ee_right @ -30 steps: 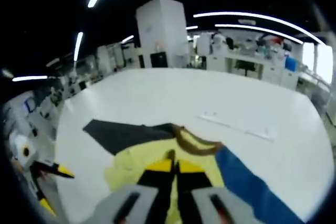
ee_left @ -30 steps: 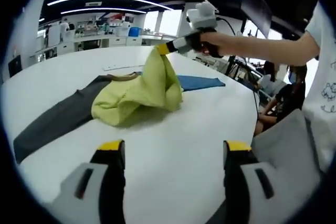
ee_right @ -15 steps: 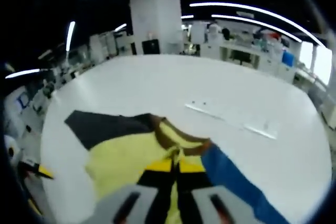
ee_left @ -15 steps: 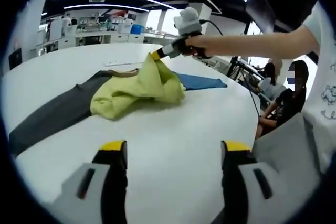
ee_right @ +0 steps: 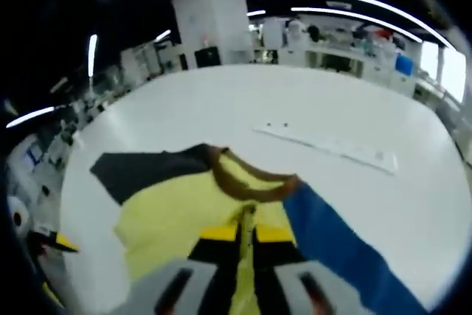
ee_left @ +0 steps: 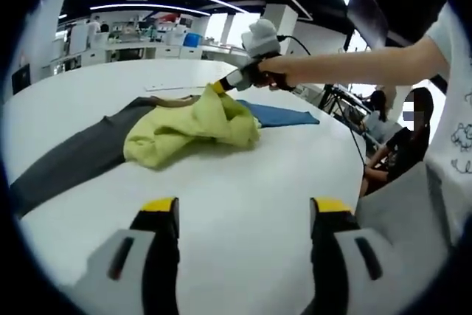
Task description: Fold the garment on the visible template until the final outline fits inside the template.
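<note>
The right claw (ee_left: 218, 86) was clamped on the shirt's (ee_left: 188, 127) hem; left claw (ee_left: 243, 219) apart above the table (ee_left: 243, 175). Soft, light cloth, best pinched at edges

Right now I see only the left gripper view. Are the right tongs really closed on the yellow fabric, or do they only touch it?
Observer: Closed. In the right gripper view the right tongs pinch a thin ridge of the yellow-green garment between shut jaws.
Operator: Where is the collar from there?
Observer: The brown collar lies as an open loop just beyond the tong tips.
Operator: And the two sleeves?
Observer: Seen along those tongs, the dark grey sleeve spreads flat to the left of them, and the blue sleeve runs off to the right.
</note>
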